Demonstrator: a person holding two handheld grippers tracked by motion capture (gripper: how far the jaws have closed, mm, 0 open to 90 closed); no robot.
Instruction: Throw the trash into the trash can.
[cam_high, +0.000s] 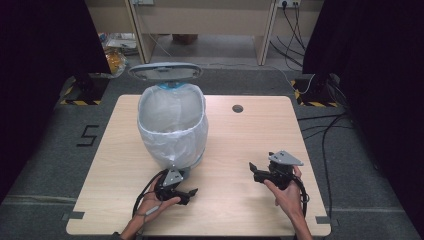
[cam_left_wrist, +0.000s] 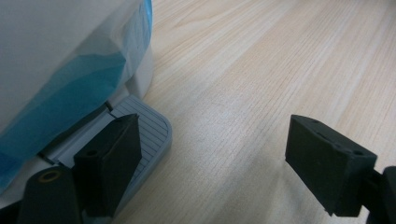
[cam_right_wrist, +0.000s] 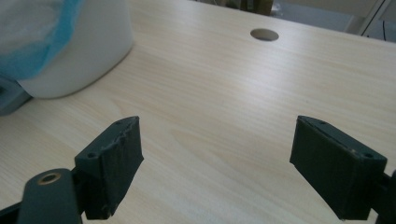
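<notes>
Pedal (cam_left_wrist: 140, 135) work: left gripper (cam_high: 176, 189), spread wide, should push straight down; right gripper (cam_high: 260, 172) waits wide, holding nothing.

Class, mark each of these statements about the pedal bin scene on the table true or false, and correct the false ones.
1. The bin's lid stands open. True.
2. The left gripper is clamped on the grey pedal. False: its jaws are open, and one jaw sits over the pedal.
3. The bin is lined with a white bag. True.
4. The right gripper holds a piece of rubbish. False: its jaws are open with nothing between them, above bare table.
5. The table has a round hole near its far edge. True.
</notes>
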